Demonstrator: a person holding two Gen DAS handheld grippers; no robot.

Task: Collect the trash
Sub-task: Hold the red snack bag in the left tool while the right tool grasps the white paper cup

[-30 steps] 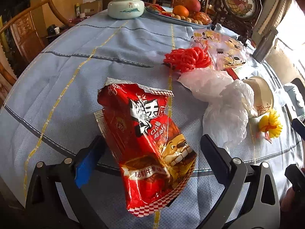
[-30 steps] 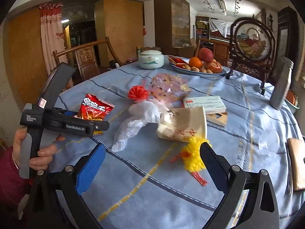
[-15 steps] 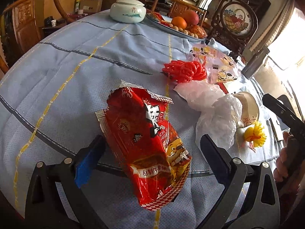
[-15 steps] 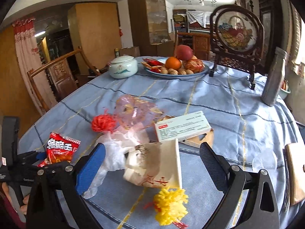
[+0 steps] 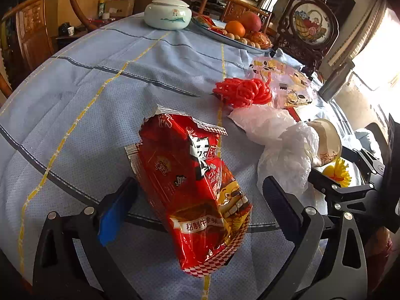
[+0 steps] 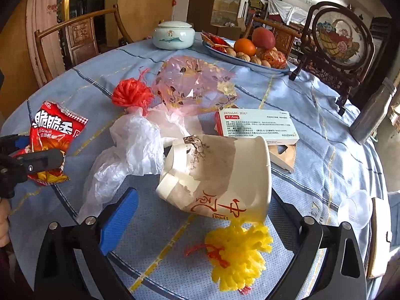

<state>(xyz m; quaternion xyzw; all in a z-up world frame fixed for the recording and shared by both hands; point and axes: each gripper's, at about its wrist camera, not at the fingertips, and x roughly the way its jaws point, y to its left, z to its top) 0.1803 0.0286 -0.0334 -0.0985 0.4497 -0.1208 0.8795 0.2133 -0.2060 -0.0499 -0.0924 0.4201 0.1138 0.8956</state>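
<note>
Spread wide, both sets of jaws, pinching nothing. Left gripper point(image 5: 197, 200) straddling the red snack wrapper point(image 5: 192, 185), which lies flat on the surface point(image 5: 100, 105), likely lined up for closing across its width. Right gripper point(image 6: 200, 207) framing the crushed paper cup point(image 6: 220, 175), tipped on its side, rim toward the camera, with a yellow tassel point(image 6: 237, 252) touching it in front. Just beside the cup: crumpled white plastic bag point(image 6: 130, 155), red string bundle point(image 6: 131, 95), pink floral bag point(image 6: 192, 85), medicine box point(image 6: 255, 125). Probably 5 or more scraps left uncollected; tassel and bag crowd the cup grasp.
</note>
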